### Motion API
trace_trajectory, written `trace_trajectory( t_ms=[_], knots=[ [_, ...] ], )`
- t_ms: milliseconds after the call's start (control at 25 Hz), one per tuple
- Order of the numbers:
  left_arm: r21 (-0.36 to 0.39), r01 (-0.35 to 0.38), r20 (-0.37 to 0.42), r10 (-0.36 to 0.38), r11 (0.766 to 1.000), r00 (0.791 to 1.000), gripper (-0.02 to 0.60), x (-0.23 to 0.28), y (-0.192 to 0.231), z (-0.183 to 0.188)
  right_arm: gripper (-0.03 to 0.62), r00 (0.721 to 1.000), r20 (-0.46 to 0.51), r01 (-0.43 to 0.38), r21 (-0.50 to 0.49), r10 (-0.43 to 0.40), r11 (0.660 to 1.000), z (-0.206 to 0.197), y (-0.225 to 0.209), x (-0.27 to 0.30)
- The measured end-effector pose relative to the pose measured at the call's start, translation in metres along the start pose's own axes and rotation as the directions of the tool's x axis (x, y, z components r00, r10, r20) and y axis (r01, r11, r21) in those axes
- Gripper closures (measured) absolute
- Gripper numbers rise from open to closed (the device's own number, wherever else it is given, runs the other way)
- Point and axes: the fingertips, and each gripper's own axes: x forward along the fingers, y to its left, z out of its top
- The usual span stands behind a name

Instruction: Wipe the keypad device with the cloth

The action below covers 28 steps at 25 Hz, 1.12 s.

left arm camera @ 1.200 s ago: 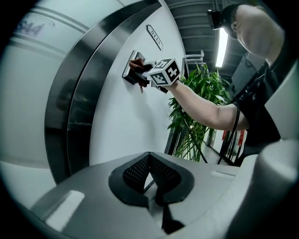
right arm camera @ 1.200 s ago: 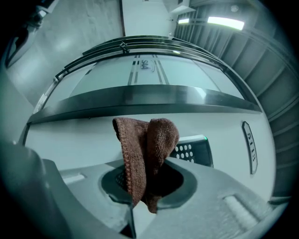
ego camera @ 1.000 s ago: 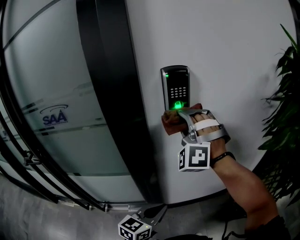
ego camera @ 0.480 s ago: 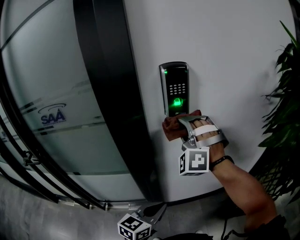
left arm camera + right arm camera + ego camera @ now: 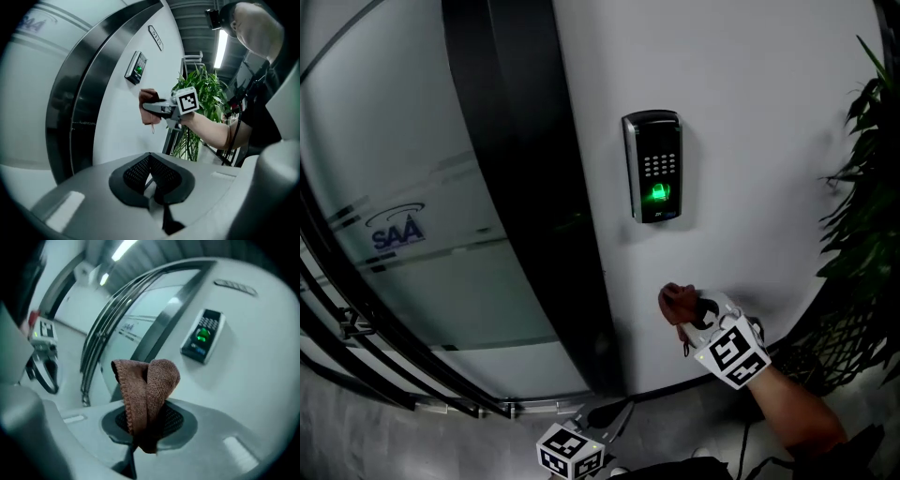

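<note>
The black keypad device (image 5: pixel 652 169) is fixed on the white curved wall, its green light glowing, nothing touching it. My right gripper (image 5: pixel 682 315) is well below it and slightly to the right, shut on a folded brown cloth (image 5: pixel 676 301) held off the wall. In the right gripper view the cloth (image 5: pixel 147 389) stands up from the shut jaws, with the keypad device (image 5: pixel 202 336) up to the right. My left gripper (image 5: pixel 613 421) hangs low at the bottom edge, shut with nothing in it. The left gripper view shows the keypad device (image 5: pixel 136 68) and the cloth (image 5: pixel 149 106) ahead.
A dark metal door post (image 5: pixel 520 187) runs beside the white wall, with a frosted glass panel (image 5: pixel 394 234) bearing a logo to its left. A leafy plant (image 5: pixel 869 197) stands at the right. Metal rails (image 5: pixel 356 328) curve along the lower left.
My right gripper has dropped with the cloth from just under the keypad device to well below it. The keypad device is now fully uncovered. The left gripper has stayed put.
</note>
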Motion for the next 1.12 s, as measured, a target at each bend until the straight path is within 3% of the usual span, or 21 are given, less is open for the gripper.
trace_trajectory(
  t_ms=[40, 120, 200, 280, 520, 680, 920, 1120],
  knots=[
    [0.004, 0.014, -0.005, -0.014, 1.000, 1.000, 0.565, -0.002, -0.001, 0.000, 0.540, 0.999, 0.019, -0.044, 0.147, 0.042, 0.988, -0.015, 0.014, -0.010],
    [0.012, 0.048, -0.017, -0.048, 0.999, 0.999, 0.565, -0.006, -0.003, -0.002, 0.540, 0.996, 0.049, -0.088, 0.371, 0.075, 0.924, -0.042, 0.041, -0.032],
    [0.011, 0.083, -0.029, -0.083, 0.996, 0.996, 0.565, -0.009, -0.005, -0.005, 0.540, 0.996, 0.060, -0.088, 0.485, 0.067, 0.870, -0.062, 0.069, -0.054],
    [0.014, 0.117, -0.043, -0.116, 0.993, 0.992, 0.565, -0.010, -0.008, -0.009, 0.540, 0.998, 0.049, -0.067, 0.540, 0.048, 0.839, -0.074, 0.093, -0.075],
    [0.009, 0.156, -0.048, -0.155, 0.988, 0.987, 0.565, -0.005, -0.022, -0.015, 0.540, 0.999, 0.043, -0.017, 0.633, -0.013, 0.774, -0.085, 0.124, -0.115],
    [-0.008, 0.118, -0.042, -0.118, 0.993, 0.992, 0.565, -0.003, -0.041, -0.019, 0.540, 0.998, 0.059, -0.059, 0.613, 0.028, 0.788, -0.091, 0.127, -0.132],
    [-0.025, -0.003, 0.006, 0.004, 1.000, 1.000, 0.565, 0.011, -0.074, -0.015, 0.540, 0.989, 0.118, -0.143, 0.562, 0.092, 0.814, -0.102, 0.112, -0.169],
    [-0.043, -0.104, 0.023, 0.106, 0.994, 0.994, 0.565, 0.015, -0.117, -0.024, 0.540, 0.972, 0.171, -0.230, 0.552, 0.161, 0.802, -0.118, 0.111, -0.203]
  ],
)
